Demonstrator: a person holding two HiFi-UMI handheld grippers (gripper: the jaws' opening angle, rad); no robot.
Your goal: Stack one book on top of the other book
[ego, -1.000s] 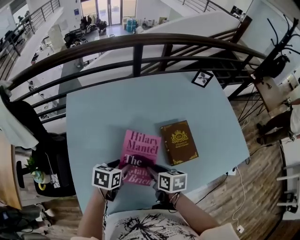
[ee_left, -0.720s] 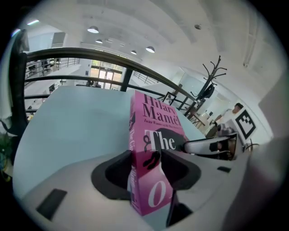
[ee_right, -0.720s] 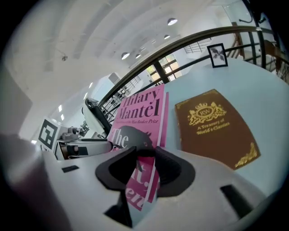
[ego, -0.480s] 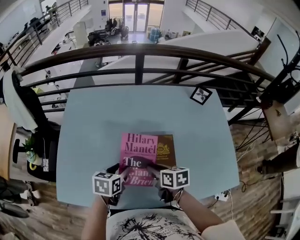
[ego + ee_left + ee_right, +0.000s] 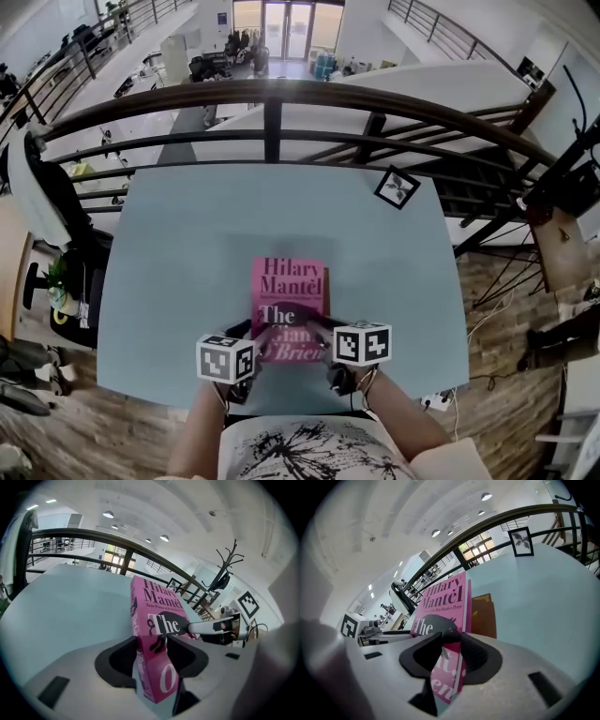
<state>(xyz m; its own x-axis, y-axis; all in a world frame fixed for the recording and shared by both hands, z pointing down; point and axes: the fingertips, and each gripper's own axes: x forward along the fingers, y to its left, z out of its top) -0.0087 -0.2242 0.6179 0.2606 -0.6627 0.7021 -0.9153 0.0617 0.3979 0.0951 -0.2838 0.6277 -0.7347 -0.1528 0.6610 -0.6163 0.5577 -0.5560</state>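
Both grippers hold a pink paperback (image 5: 289, 305) by its near end over the pale blue table (image 5: 178, 272). My left gripper (image 5: 253, 337) is shut on the near left corner, and in the left gripper view the pink paperback (image 5: 157, 634) stands between the pads. My right gripper (image 5: 316, 330) is shut on the near right corner. The brown hardback (image 5: 483, 616) lies under the pink paperback (image 5: 443, 616); only its right edge shows, in the right gripper view. In the head view the brown book is almost wholly covered.
A small framed picture (image 5: 397, 187) stands at the table's far right corner. A dark curved railing (image 5: 281, 94) runs just beyond the far edge, with an open drop behind it. A black chair (image 5: 70, 281) stands left of the table.
Both grippers carried the pink book to the right, over the brown book. The brown book lay open to view beside it before and is now covered.
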